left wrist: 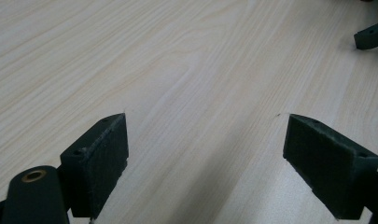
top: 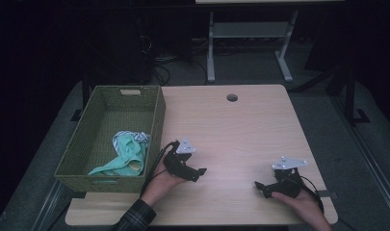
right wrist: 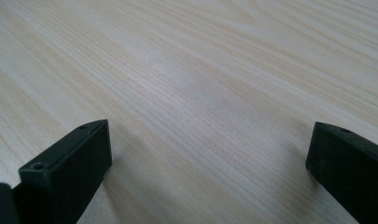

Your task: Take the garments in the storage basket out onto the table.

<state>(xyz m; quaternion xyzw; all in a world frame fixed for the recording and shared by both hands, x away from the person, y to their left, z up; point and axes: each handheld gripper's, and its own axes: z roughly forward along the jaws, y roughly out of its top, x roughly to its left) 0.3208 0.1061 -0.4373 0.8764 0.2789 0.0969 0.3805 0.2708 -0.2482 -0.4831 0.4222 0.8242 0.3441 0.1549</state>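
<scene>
The left gripper [top: 198,173] rests low over the wooden table [top: 240,125], just beside the near right corner of the green woven basket [top: 156,120], with its jaws spread wide and nothing between them. The crumpled green cloth [top: 125,156] lies inside the basket at its near end, close to that gripper but apart from it, with the basket wall between them. The right gripper [top: 261,187] sits well apart on the near right of the table, its jaws also wide and bare.
</scene>
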